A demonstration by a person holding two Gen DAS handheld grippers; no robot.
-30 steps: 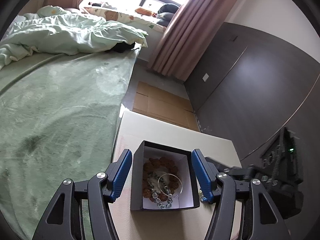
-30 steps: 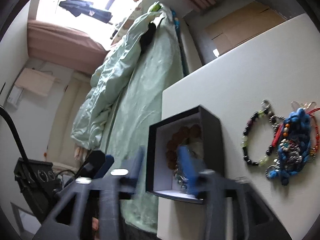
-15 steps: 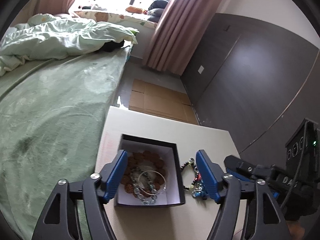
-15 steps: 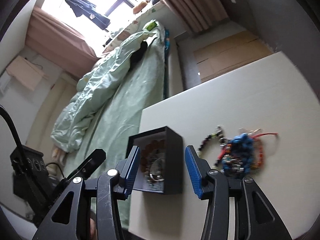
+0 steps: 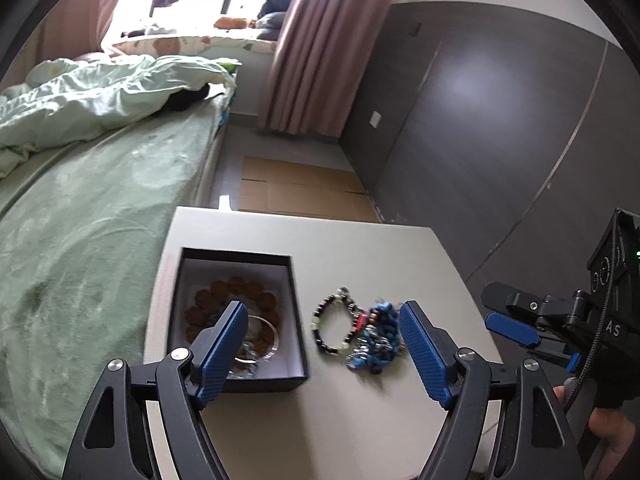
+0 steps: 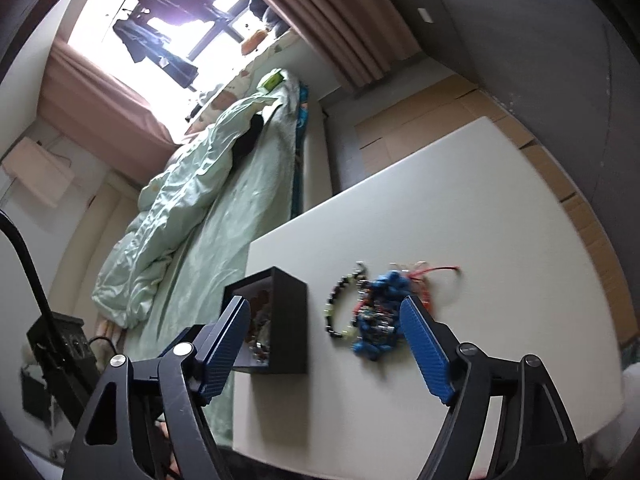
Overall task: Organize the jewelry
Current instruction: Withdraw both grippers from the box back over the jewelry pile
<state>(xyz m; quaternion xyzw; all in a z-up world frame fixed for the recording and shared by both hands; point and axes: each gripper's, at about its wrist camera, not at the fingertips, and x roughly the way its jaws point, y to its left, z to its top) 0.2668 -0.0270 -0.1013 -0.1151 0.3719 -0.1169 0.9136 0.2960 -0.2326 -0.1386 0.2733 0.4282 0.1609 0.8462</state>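
Note:
A black open box (image 5: 294, 300) with a white lining sits on the white table (image 5: 320, 432). It holds a brown bead bracelet (image 5: 236, 292) and a clear bangle. Right of the box lies a black and pale bead bracelet (image 5: 328, 328) beside a pile of blue and red jewelry (image 5: 378, 338). My left gripper (image 5: 322, 346) is open above the bracelet and empty. My right gripper (image 6: 324, 340) is open above the same bracelet (image 6: 336, 312) and the pile (image 6: 380, 316), beside the box (image 6: 288, 320). It also shows at the right in the left wrist view (image 5: 524, 328).
A bed with a green sheet (image 5: 80, 240) runs along the table's left edge. Flat cardboard (image 5: 296, 192) lies on the floor beyond the table. A dark wall (image 5: 500, 120) stands to the right, with pink curtains (image 5: 312, 52) at the window.
Both grippers have drawn back and swung right, from over the box to over the loose jewelry. The right gripper has opened wider.

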